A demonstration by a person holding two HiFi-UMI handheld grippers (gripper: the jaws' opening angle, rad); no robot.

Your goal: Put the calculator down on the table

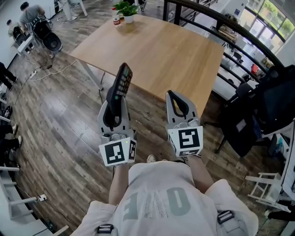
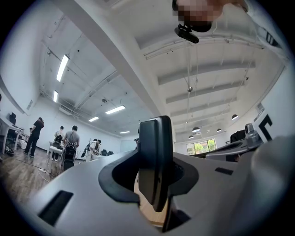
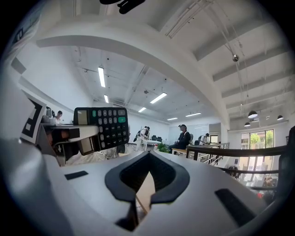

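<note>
My left gripper (image 1: 116,94) is shut on the lower end of a black calculator (image 1: 122,80). The calculator stands upright in the air, just short of the near edge of the wooden table (image 1: 156,50). In the left gripper view the calculator (image 2: 155,156) shows edge-on, pinched between the jaws of the left gripper (image 2: 156,182). To its right, my right gripper (image 1: 175,97) is level, its jaws together with nothing in them. The right gripper view shows that gripper (image 3: 148,156) shut, with the calculator's keypad (image 3: 105,128) facing it from the left.
A potted plant (image 1: 126,10) and a small bottle (image 1: 116,16) stand at the table's far edge. A dark railing (image 1: 216,20) runs behind the table on the right, and a black chair (image 1: 272,106) stands at the right. People work at desks at the far left (image 1: 30,14).
</note>
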